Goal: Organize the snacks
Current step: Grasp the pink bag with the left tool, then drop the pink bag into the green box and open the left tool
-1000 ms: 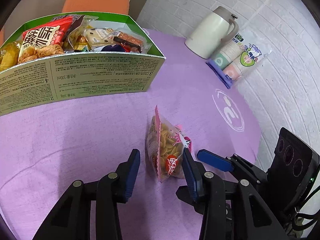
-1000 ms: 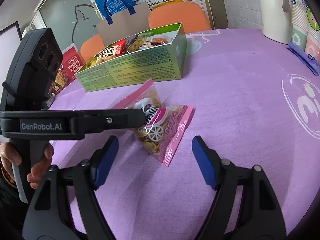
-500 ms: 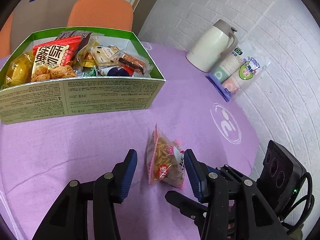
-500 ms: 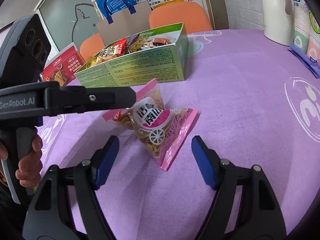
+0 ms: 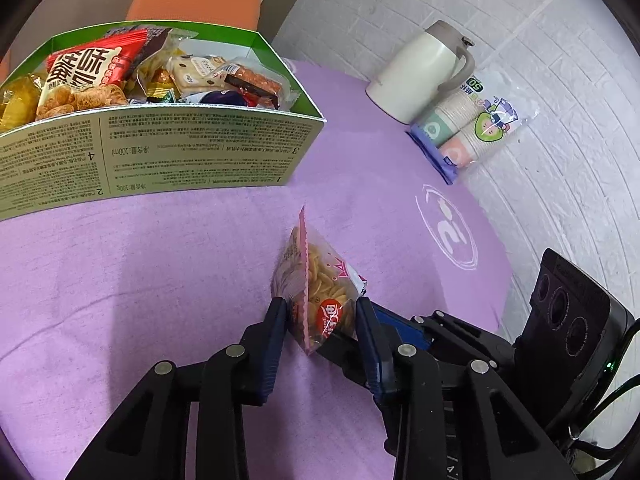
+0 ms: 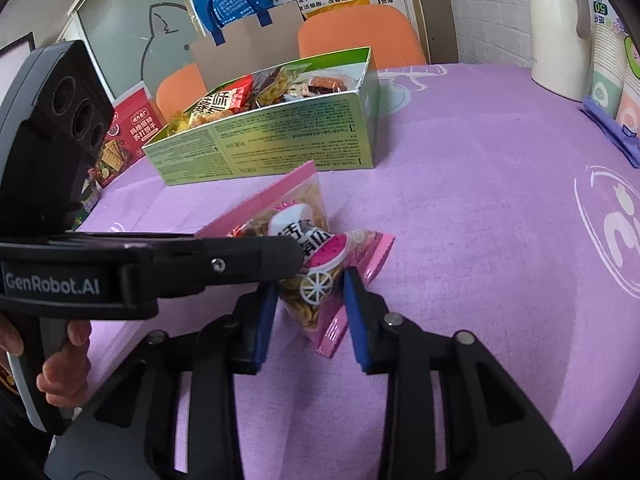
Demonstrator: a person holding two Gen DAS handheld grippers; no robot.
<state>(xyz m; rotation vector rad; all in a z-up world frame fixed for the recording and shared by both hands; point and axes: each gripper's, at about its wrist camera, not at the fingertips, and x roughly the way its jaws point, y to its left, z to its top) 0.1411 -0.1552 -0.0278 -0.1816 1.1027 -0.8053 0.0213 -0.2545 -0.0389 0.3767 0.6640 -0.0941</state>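
Lying at mid-frame on the purple desk (image 5: 160, 280), pink snack bag (image 5: 320, 292), long axis running from lower centre toward upper frame, serrated seal edge upward. Pinched low down by left claw (image 5: 320, 312) and right claw (image 6: 310, 292), both angled downward, jaws closing with pads pressing the bag's sides. Fingers of a hand (image 6: 64, 376) wrapped round the left handle at lower left. Beyond, upper left, green snack box (image 5: 160, 152) packed full; white jug (image 5: 420, 72) and cup sleeve (image 5: 468, 120) by the white brick wall.
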